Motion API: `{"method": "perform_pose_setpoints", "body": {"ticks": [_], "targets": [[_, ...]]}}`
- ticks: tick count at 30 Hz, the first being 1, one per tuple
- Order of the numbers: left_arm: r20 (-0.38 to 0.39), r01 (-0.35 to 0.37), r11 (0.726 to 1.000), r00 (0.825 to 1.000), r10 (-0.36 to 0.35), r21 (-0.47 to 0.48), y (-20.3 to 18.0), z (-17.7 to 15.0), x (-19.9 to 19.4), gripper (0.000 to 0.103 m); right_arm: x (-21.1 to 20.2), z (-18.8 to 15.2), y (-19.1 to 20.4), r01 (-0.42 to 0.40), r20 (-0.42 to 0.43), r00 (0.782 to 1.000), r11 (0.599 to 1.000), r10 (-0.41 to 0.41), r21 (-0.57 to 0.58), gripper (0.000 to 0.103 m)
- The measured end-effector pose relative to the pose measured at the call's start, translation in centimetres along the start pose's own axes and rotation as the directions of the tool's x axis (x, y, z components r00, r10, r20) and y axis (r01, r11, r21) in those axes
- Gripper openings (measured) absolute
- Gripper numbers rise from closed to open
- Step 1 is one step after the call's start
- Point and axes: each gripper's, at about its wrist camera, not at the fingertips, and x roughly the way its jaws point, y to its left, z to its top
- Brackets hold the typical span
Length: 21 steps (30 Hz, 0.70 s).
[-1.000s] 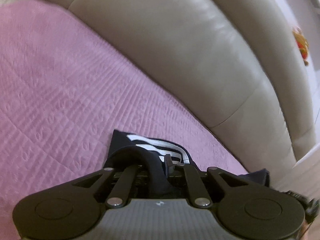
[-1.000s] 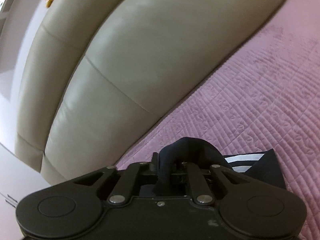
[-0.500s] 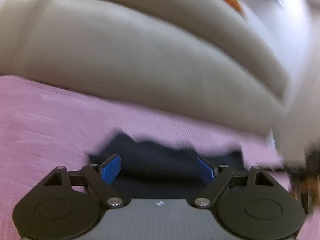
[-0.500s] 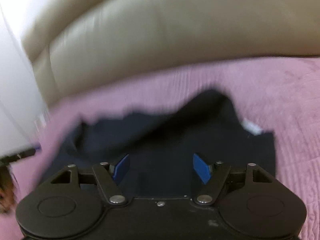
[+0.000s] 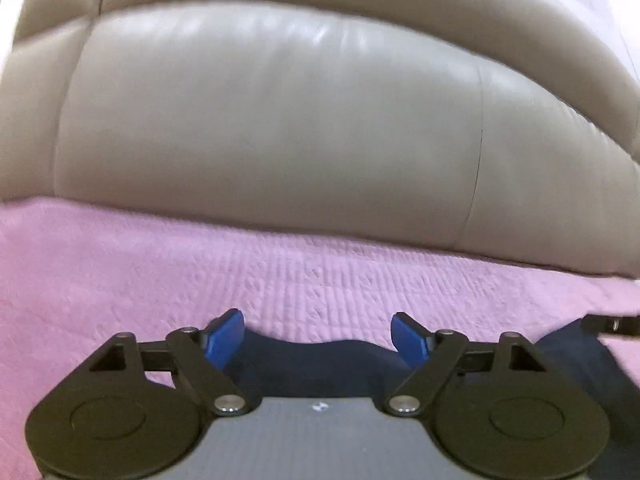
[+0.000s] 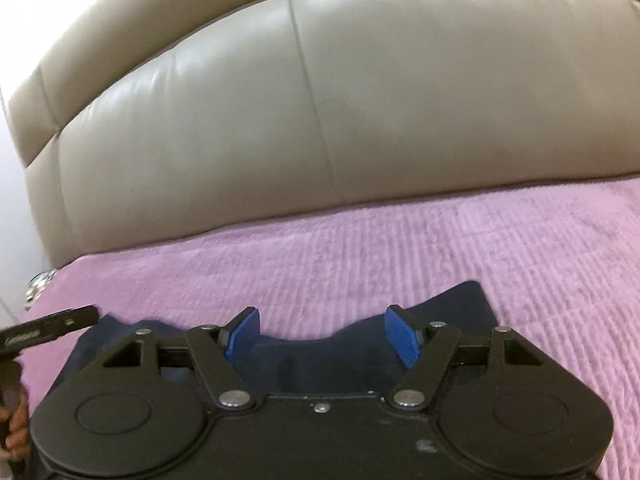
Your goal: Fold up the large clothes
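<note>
Navy cloth of the garment (image 6: 332,360) lay released on the pink quilted bedspread (image 6: 400,264) beneath both wide-open grippers (left gripper (image 5: 318,334), right gripper (image 6: 322,334)), where its rumpled far edge could be snagged and the fold undone.

Garment (image 5: 320,364) dark navy, plain. Bedspread (image 5: 120,280) pink, quilted in fine ribbed lines. Headboard (image 6: 320,100) beige leather, glossy. Gripper pads (image 6: 402,336) bright blue; gripper bodies black.

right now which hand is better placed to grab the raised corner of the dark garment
Right, probably. The raised corner sits just beyond the open right gripper. The left gripper, also open, faces only a flat edge of the dark garment.
</note>
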Motion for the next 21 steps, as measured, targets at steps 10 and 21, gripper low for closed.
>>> {"method": "perform_pose_setpoints", "body": {"ticks": [10, 21], "targets": [[-0.174, 0.183, 0.918, 0.976, -0.127, 0.353, -6.3, -5.4, 4.3, 0.103, 4.8, -1.9, 2.3, -0.073, -0.295, 0.955, 0.973, 0.005, -0.218, 0.086], [-0.219, 0.053, 0.943, 0.975, 0.021, 0.329, 1.8, -3.3, 3.1, 0.103, 0.2, -1.6, -4.6, 0.064, -0.310, 0.943, 0.981, -0.119, -0.181, 0.088]]}}
